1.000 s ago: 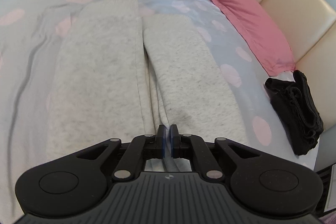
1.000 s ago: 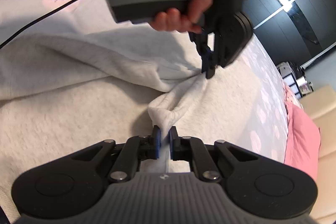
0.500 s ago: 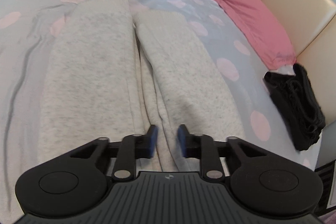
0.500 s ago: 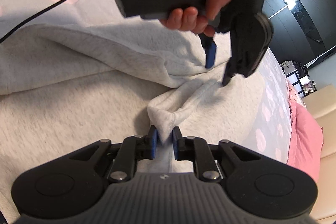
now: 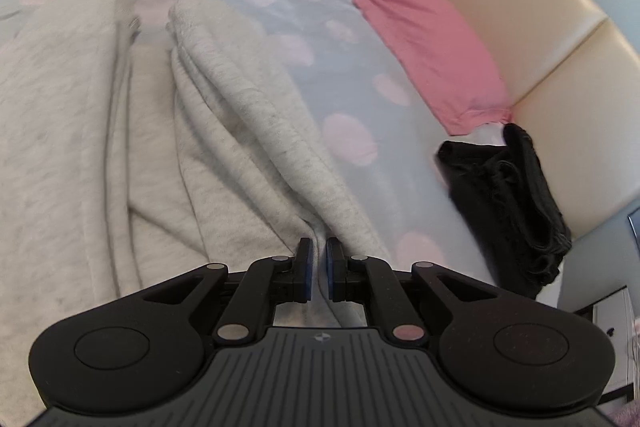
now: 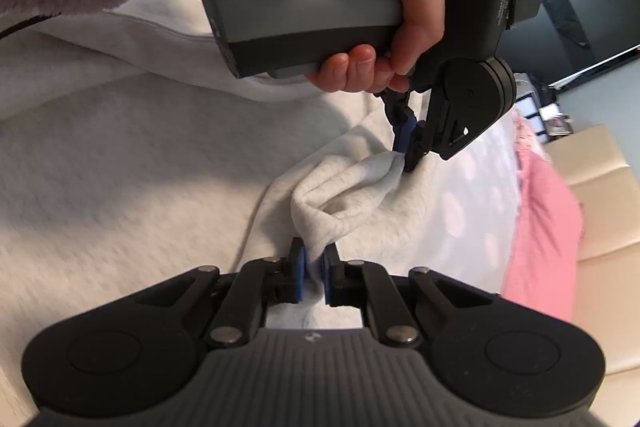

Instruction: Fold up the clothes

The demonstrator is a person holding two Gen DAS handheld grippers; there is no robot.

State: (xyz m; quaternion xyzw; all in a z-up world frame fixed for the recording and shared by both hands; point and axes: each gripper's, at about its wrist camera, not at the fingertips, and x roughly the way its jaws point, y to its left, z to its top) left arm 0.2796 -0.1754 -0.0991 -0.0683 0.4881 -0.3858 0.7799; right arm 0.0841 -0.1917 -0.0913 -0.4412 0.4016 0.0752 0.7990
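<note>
Left gripper [image 5: 317, 253] closing on a fold of grey pants [image 5: 248, 131], right gripper [image 6: 313, 261] closing on the same bunched cloth, pants spread on the dotted bedspread [image 5: 360, 75], pink pillow [image 5: 416, 39] and black garment [image 5: 508, 203] nearby

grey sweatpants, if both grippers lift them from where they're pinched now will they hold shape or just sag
The grey sweatpants will probably sag: the fleece already bunches between the closing left gripper and right gripper. It looks thick, so likely fairly weighty, and fuzzy enough not to slip.
</note>
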